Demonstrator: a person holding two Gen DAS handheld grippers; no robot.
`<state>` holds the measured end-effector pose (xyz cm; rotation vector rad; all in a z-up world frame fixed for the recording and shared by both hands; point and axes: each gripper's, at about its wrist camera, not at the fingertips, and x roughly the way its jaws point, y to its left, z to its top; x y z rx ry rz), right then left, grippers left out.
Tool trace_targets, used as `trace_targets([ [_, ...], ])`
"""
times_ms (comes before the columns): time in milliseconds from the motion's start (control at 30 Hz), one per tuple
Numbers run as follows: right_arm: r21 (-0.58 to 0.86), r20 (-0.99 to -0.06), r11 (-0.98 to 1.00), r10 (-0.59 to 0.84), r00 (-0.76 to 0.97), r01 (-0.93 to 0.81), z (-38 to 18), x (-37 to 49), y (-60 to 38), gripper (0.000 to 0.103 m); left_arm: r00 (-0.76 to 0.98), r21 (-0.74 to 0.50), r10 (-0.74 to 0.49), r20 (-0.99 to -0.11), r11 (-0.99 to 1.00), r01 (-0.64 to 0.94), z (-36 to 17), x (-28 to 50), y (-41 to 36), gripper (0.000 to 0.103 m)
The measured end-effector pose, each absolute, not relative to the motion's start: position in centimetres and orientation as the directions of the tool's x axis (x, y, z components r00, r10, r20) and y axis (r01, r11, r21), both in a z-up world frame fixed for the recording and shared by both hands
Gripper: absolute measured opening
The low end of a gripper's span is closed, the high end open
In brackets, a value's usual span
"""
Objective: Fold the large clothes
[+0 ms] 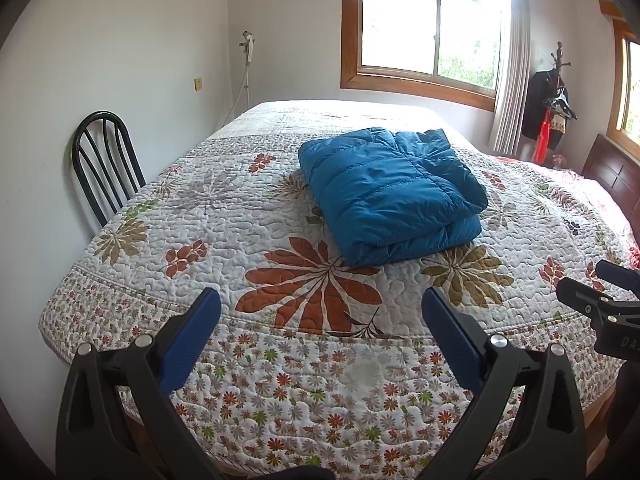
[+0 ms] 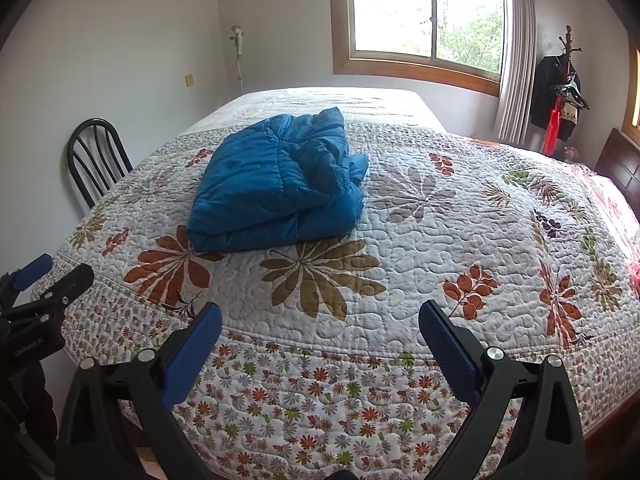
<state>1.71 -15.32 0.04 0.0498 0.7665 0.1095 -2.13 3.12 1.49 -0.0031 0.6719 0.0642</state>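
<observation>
A blue quilted puffer jacket (image 1: 390, 196) lies folded into a thick rectangular bundle on the floral quilt (image 1: 248, 216) of the bed. In the right wrist view the same jacket (image 2: 276, 188) sits left of centre, its loose upper layer rumpled. My left gripper (image 1: 320, 308) hovers open over the bed's near edge, well short of the jacket, nothing between its blue pads. My right gripper (image 2: 320, 320) is also open and empty, to the right of the jacket. The right gripper (image 1: 600, 284) shows at the left view's right edge, and the left gripper (image 2: 52, 272) at the right view's left edge.
A black metal chair (image 1: 106, 160) stands against the wall left of the bed. A wood-framed window (image 1: 428, 28) with a curtain is behind the bed. A coat rack (image 1: 554, 104) with hanging clothes and a dark headboard (image 1: 612, 176) are at the right.
</observation>
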Motion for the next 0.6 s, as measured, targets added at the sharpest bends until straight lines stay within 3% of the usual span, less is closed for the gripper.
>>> trace_targets([
  [600, 0.093, -0.697, 0.993, 0.12, 0.707, -0.076, -0.68, 1.98, -15.6, 0.099, 0.772, 0.01, 0.046, -0.634, 0.999, -0.051, 1.24, -1.64, 3.26, 0.1],
])
